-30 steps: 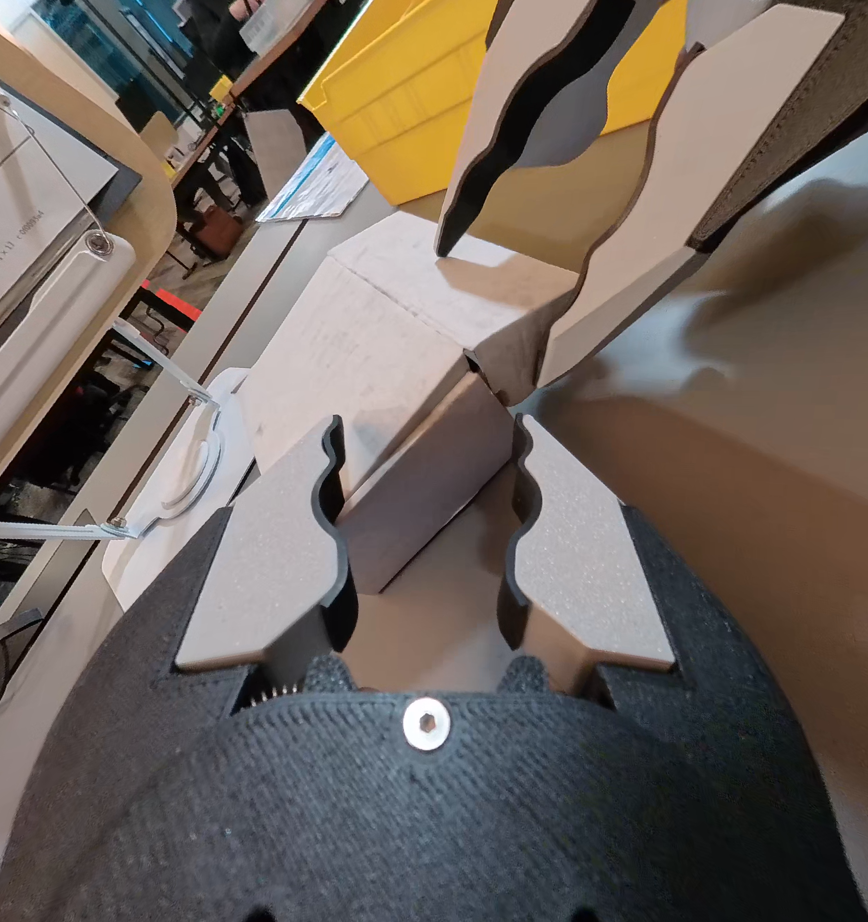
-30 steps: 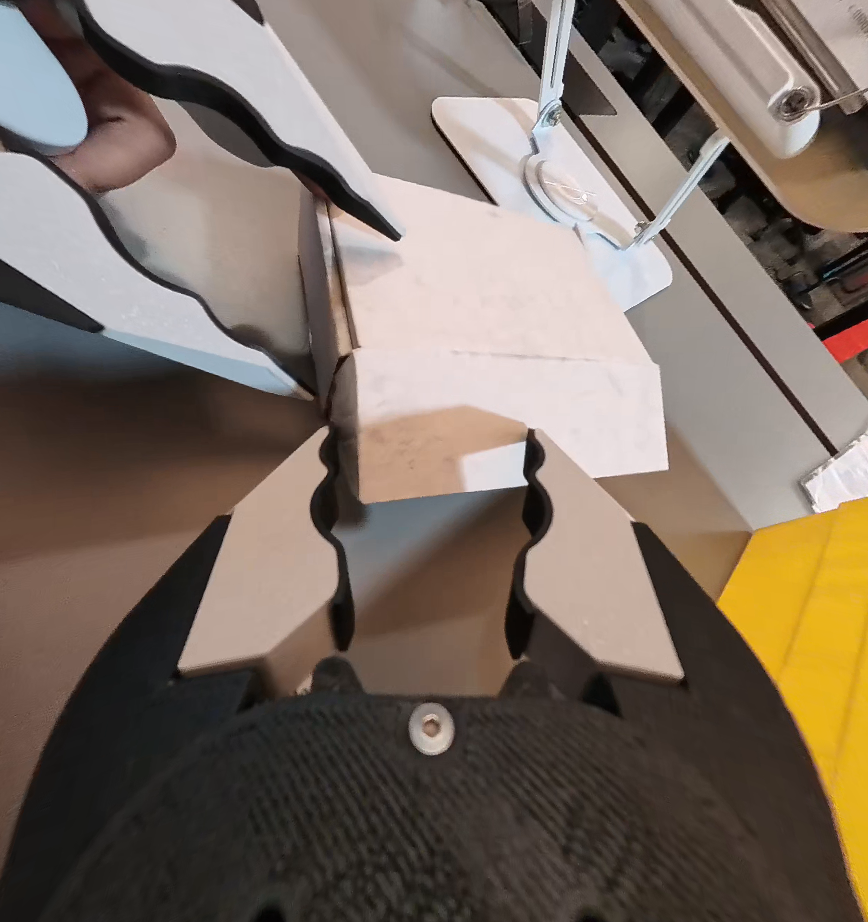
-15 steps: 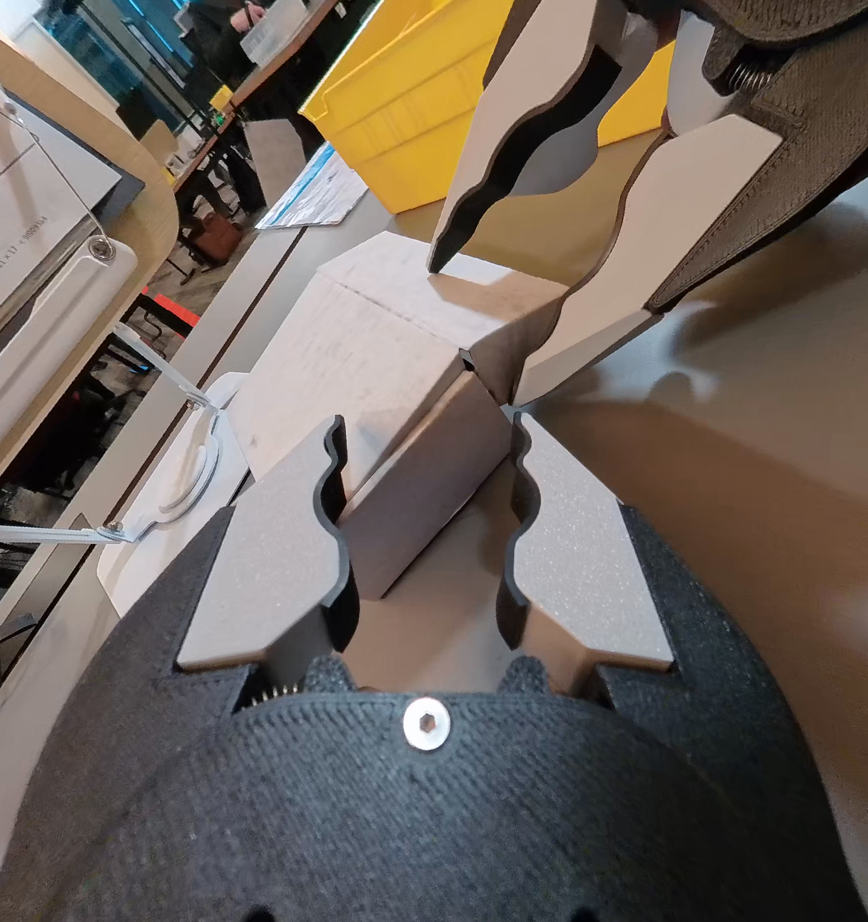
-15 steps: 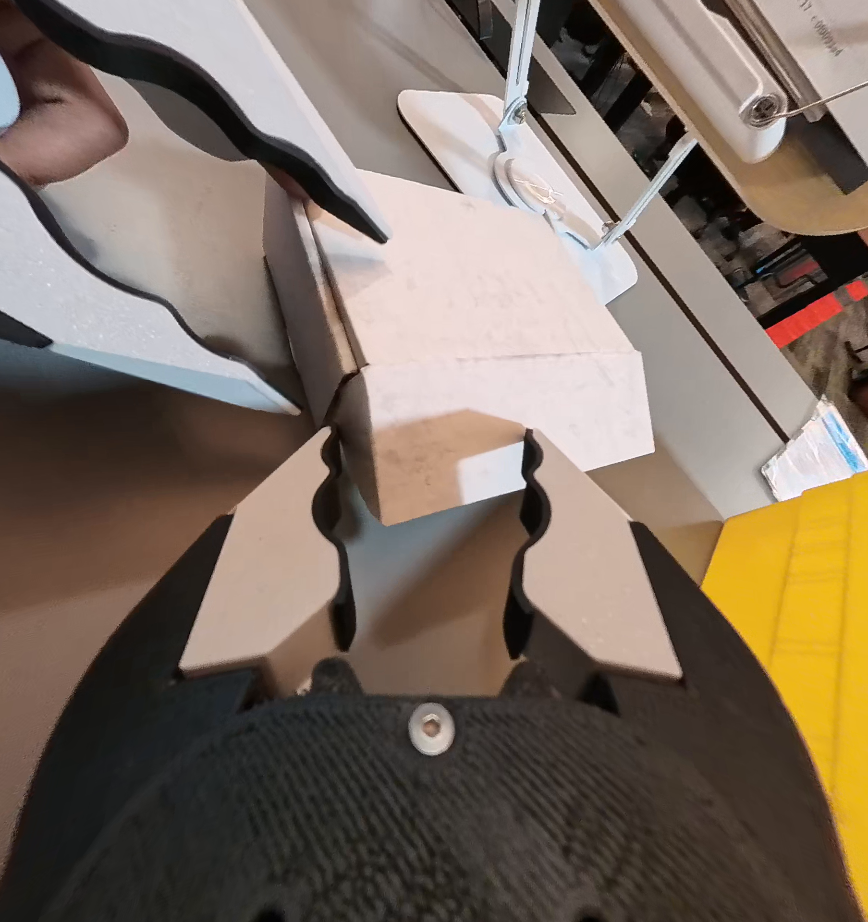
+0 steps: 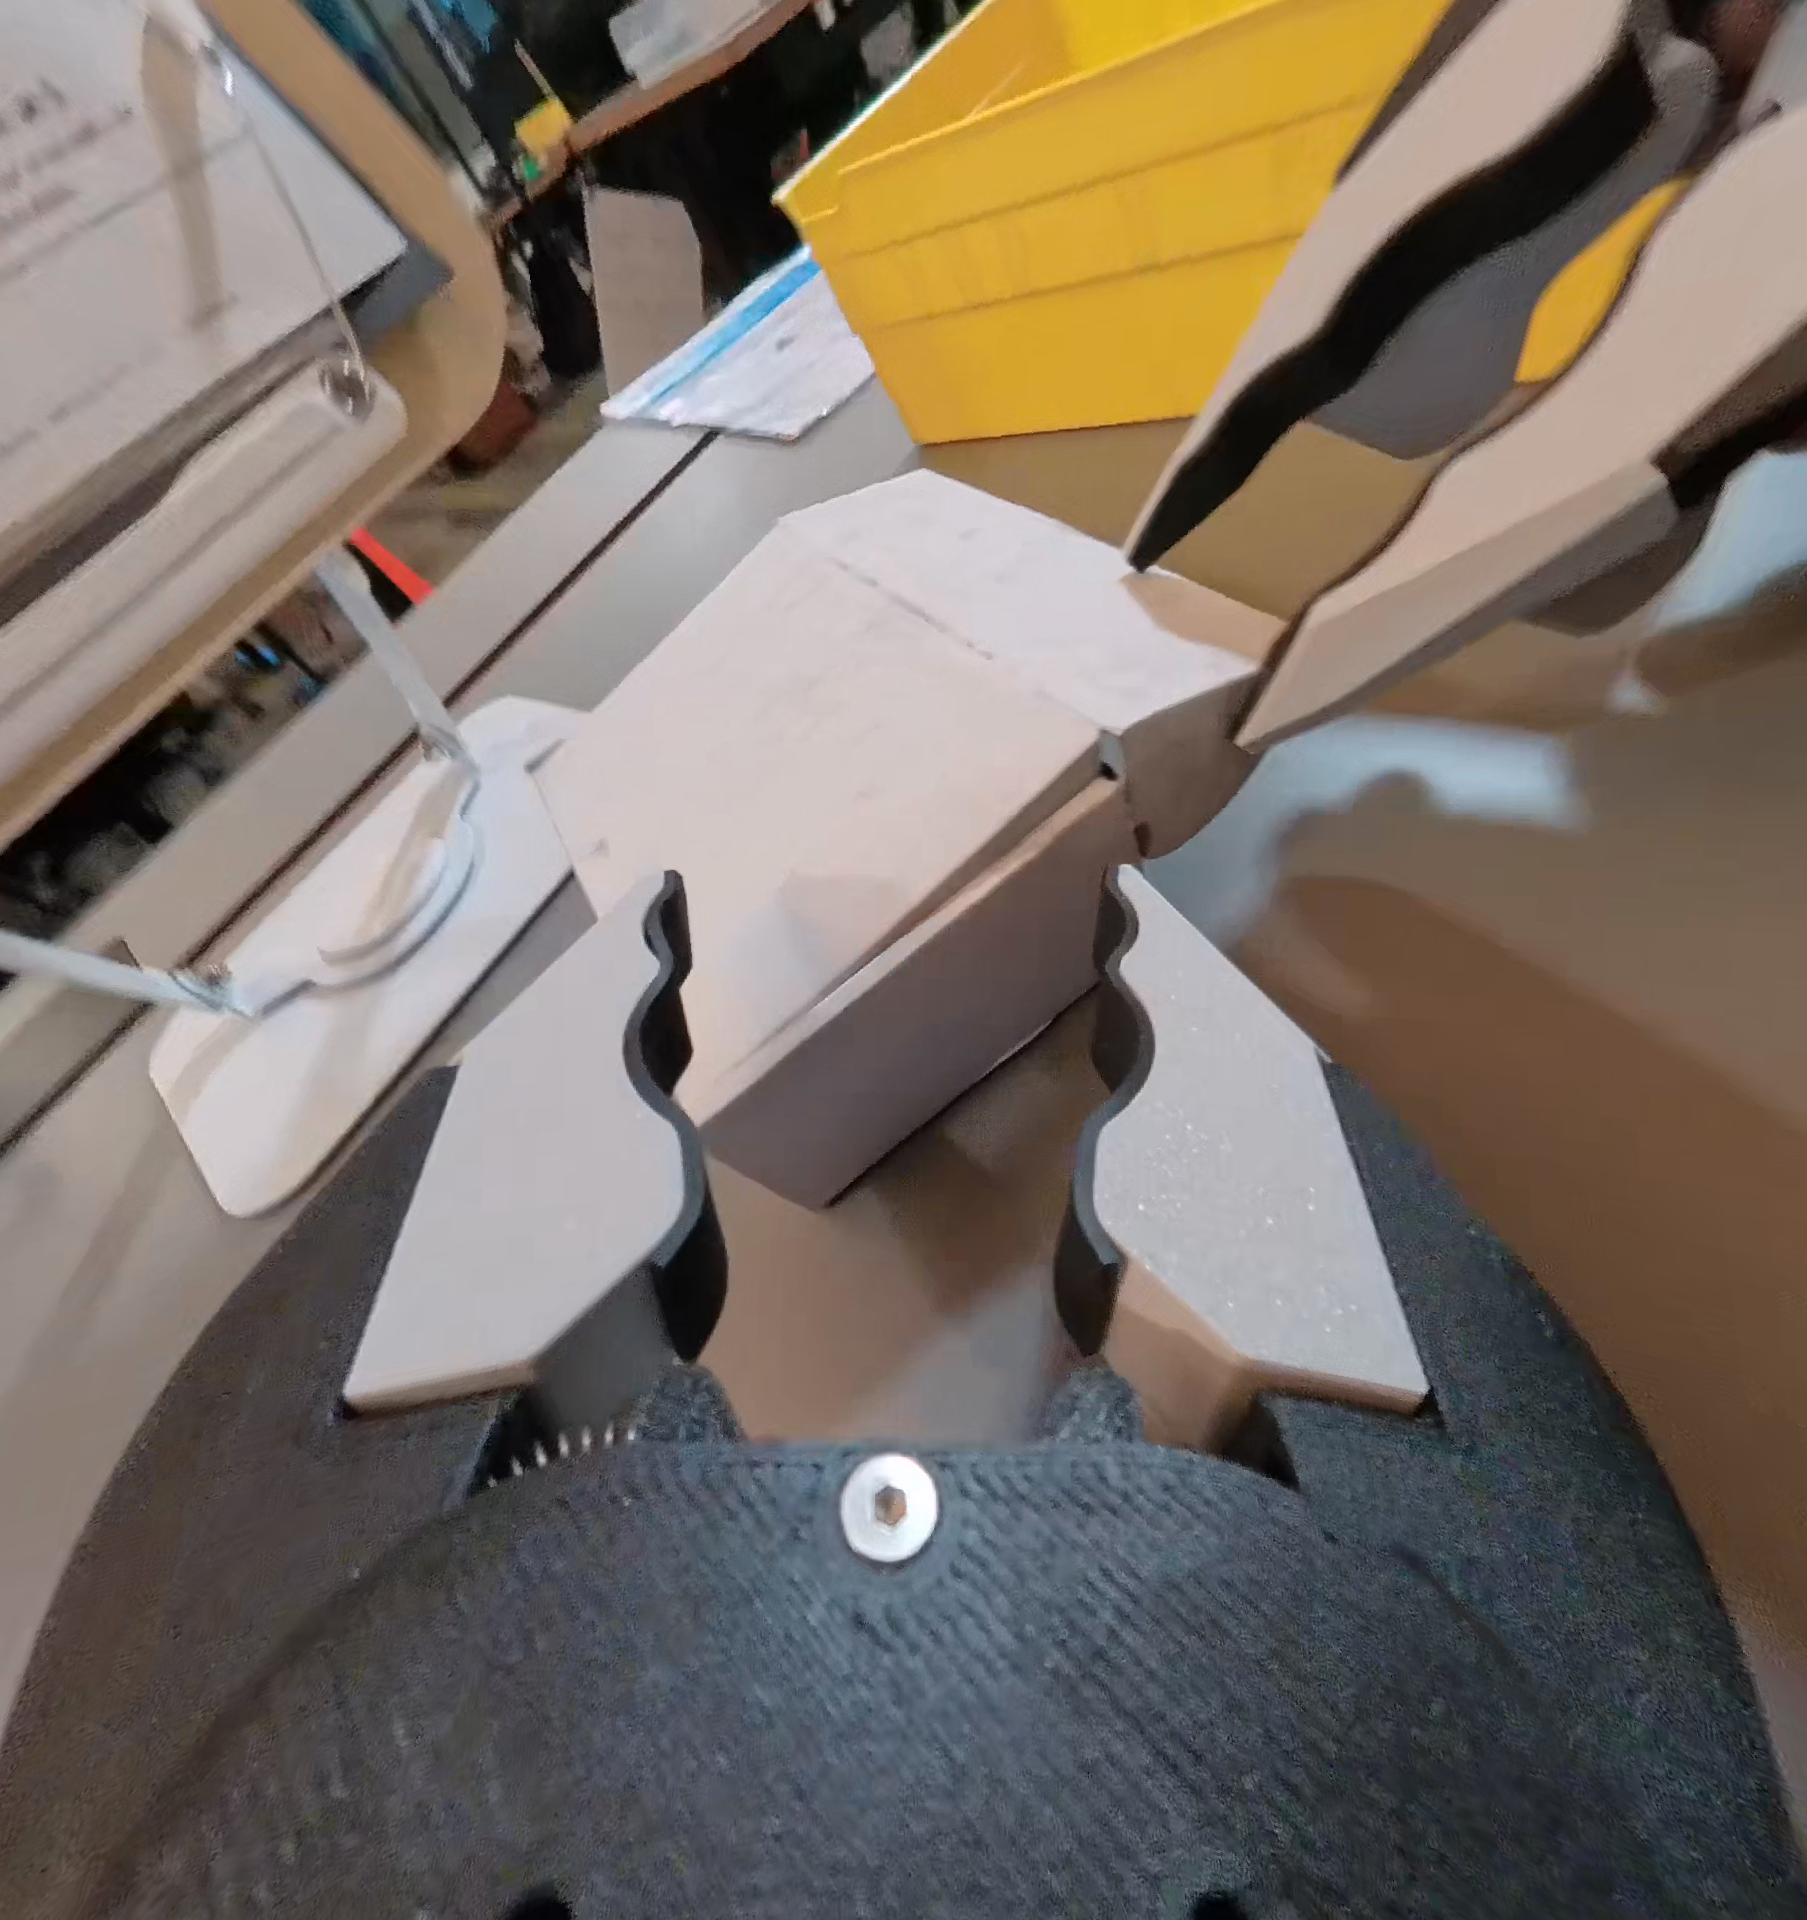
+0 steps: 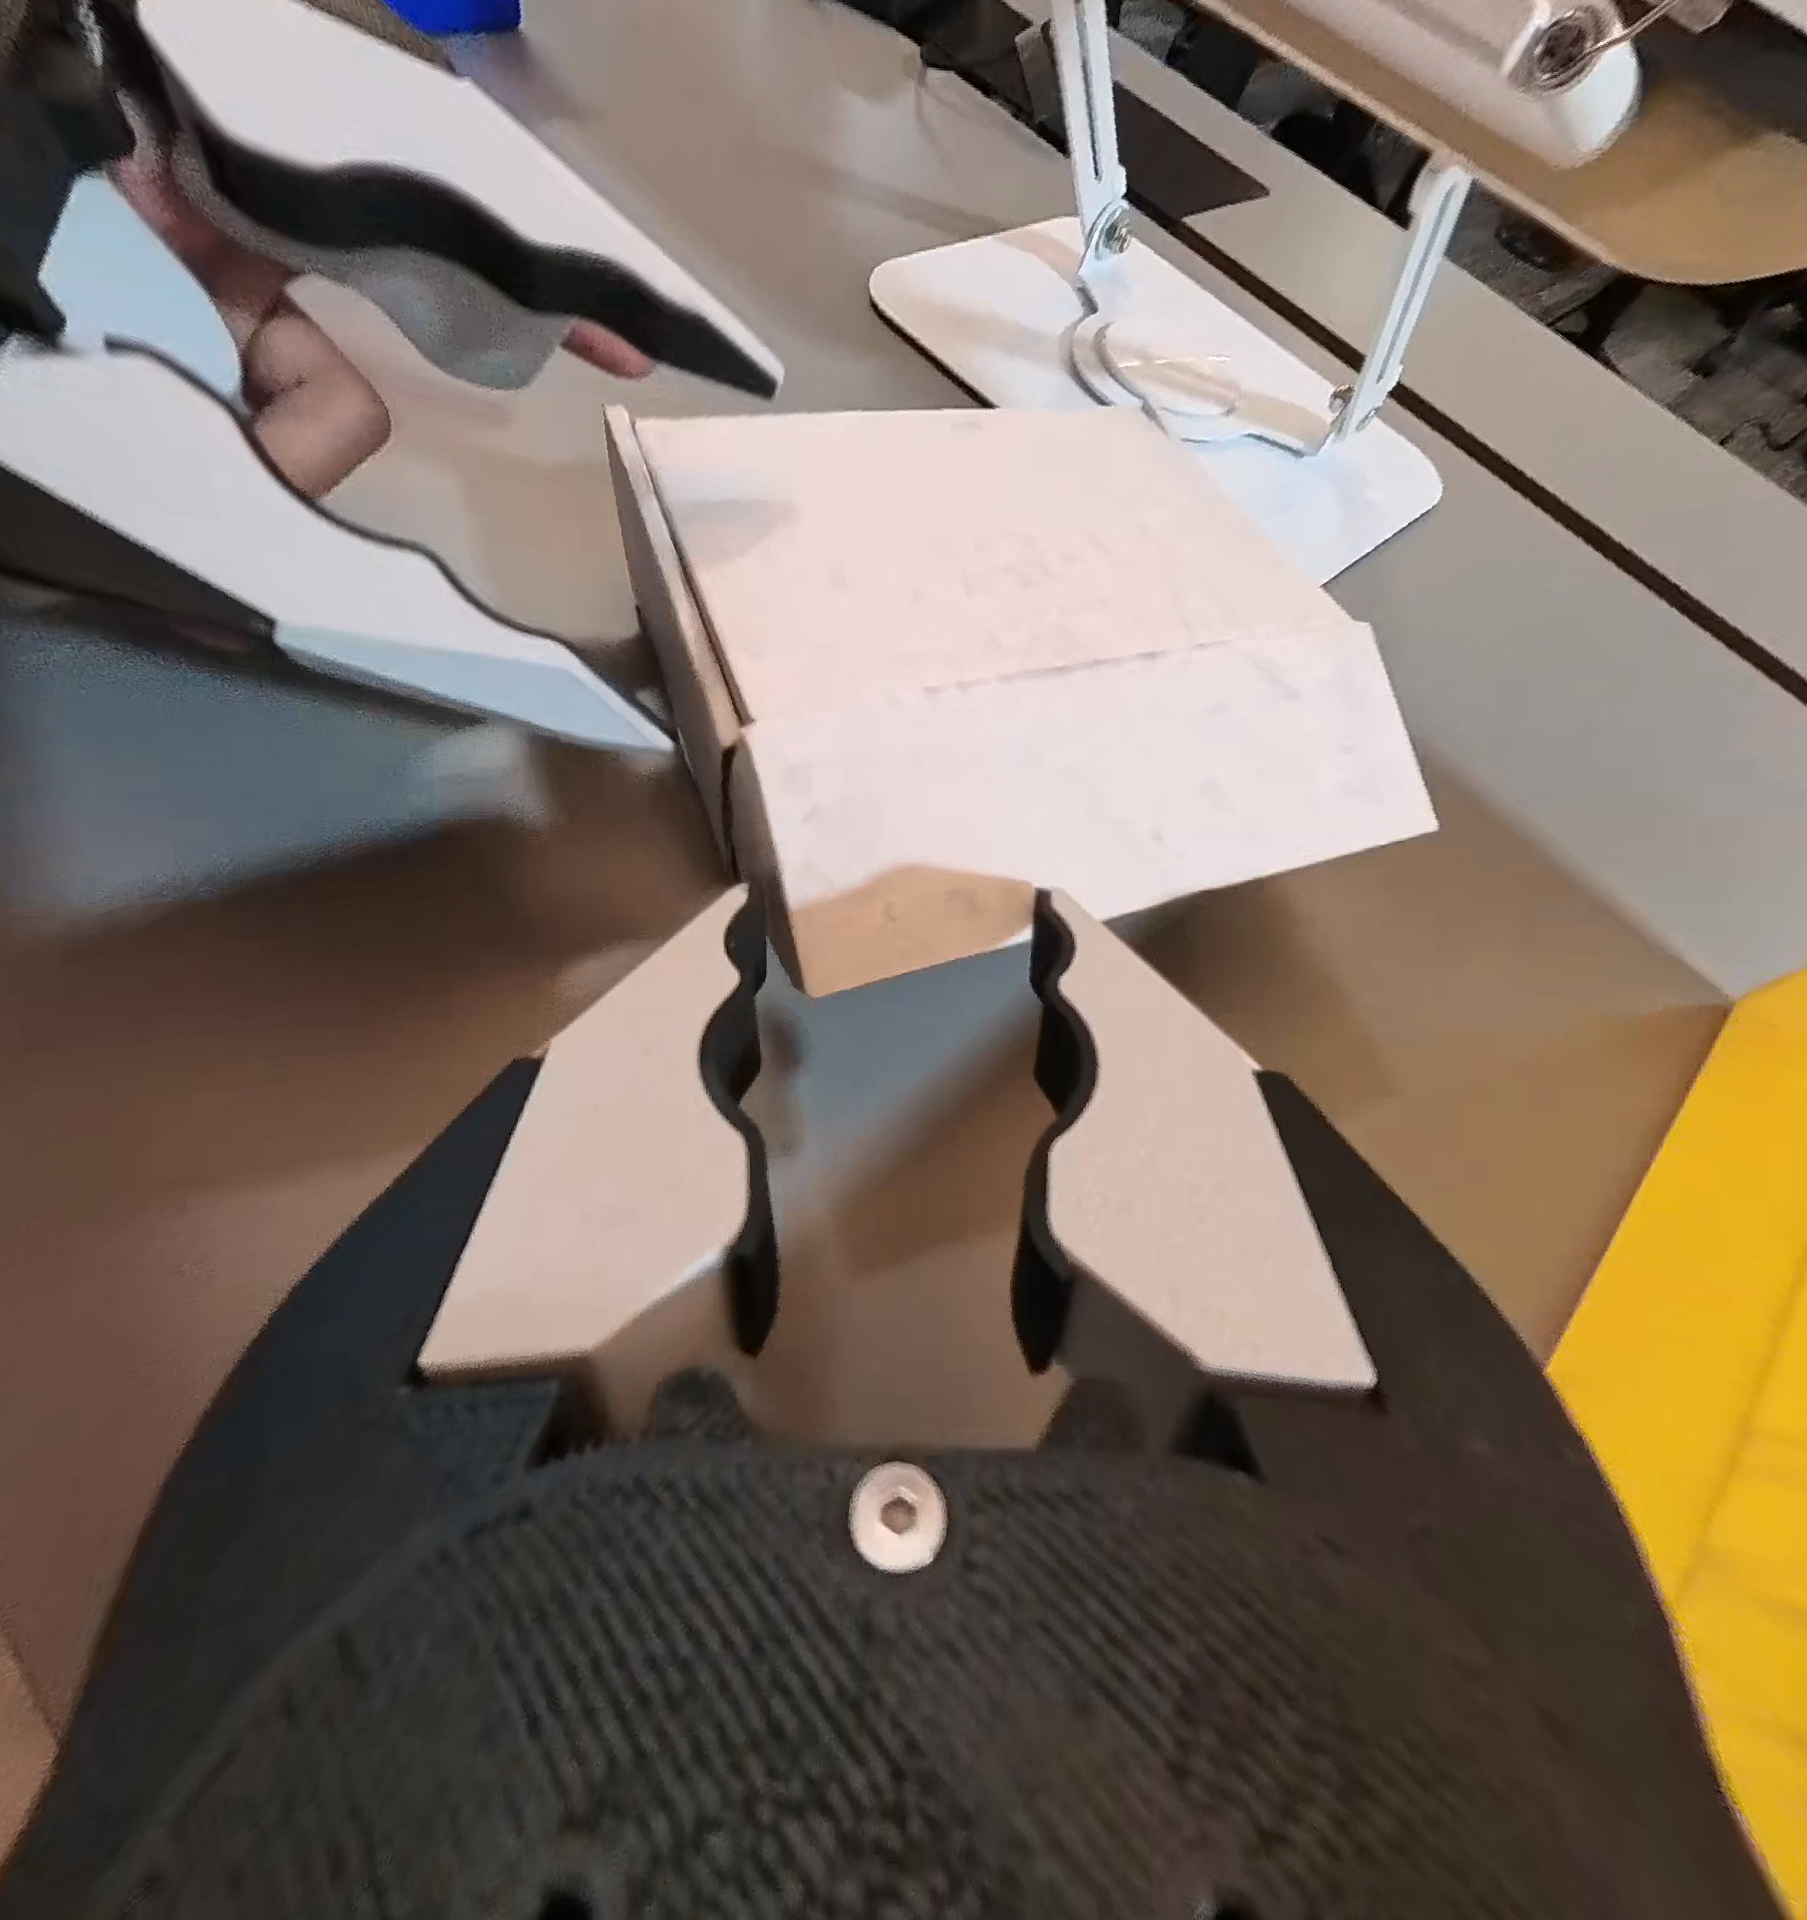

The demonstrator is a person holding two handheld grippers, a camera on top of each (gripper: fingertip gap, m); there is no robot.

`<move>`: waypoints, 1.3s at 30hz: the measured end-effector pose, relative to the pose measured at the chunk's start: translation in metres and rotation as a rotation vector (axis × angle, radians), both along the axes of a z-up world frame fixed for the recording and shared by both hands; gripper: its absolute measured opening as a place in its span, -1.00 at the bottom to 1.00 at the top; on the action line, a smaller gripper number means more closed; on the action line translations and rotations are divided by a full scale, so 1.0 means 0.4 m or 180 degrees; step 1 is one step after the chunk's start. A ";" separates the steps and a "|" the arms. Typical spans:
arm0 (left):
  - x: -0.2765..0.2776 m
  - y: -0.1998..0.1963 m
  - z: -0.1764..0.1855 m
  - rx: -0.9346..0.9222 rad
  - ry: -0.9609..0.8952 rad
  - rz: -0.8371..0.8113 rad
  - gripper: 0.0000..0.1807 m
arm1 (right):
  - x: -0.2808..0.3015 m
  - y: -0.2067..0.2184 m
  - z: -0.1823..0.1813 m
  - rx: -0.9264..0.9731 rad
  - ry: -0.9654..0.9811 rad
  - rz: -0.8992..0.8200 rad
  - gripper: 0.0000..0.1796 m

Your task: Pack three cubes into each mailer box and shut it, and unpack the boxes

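Bracketing the mailer box (image 5: 837,748) from two adjacent sides, I keep both sets of jaws spread and gripping nothing. My left gripper (image 5: 891,1049) straddles one lower corner of the closed box; my right gripper (image 6: 894,997) meets its front flap, probably to steady it while the lid tucks home. Beyond the box stand a white stand base (image 6: 1169,384) and a yellow bin (image 5: 1065,239).
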State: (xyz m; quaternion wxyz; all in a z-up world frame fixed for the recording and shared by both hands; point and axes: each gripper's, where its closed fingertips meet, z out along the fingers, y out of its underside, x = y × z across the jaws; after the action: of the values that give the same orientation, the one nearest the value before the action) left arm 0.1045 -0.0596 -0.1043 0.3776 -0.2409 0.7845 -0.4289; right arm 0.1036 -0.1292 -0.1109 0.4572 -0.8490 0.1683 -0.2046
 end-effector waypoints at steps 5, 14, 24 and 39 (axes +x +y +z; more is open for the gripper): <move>0.019 0.052 -0.019 -0.0369 0.0564 0.0296 -0.03 | -0.001 0.001 -0.009 -0.0247 -0.0211 0.0009 -0.45; 0.013 0.058 -0.047 -0.0882 0.1297 0.0213 -0.03 | -0.003 0.005 -0.013 -0.0241 -0.0182 0.0020 -0.47; 0.008 0.051 -0.057 -0.0774 0.1311 0.0206 -0.03 | -0.003 0.019 -0.031 -0.0237 -0.0059 -0.0004 -0.49; -0.060 0.108 -0.032 -0.1092 0.1680 -0.0282 0.02 | -0.083 0.081 -0.011 -0.0165 -0.0103 0.0383 -0.63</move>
State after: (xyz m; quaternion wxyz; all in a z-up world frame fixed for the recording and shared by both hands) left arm 0.0805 -0.0165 -0.1172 0.0958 -0.3696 0.7813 -0.4937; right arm 0.0704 -0.0969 -0.1154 0.4493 -0.8657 0.1041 -0.1948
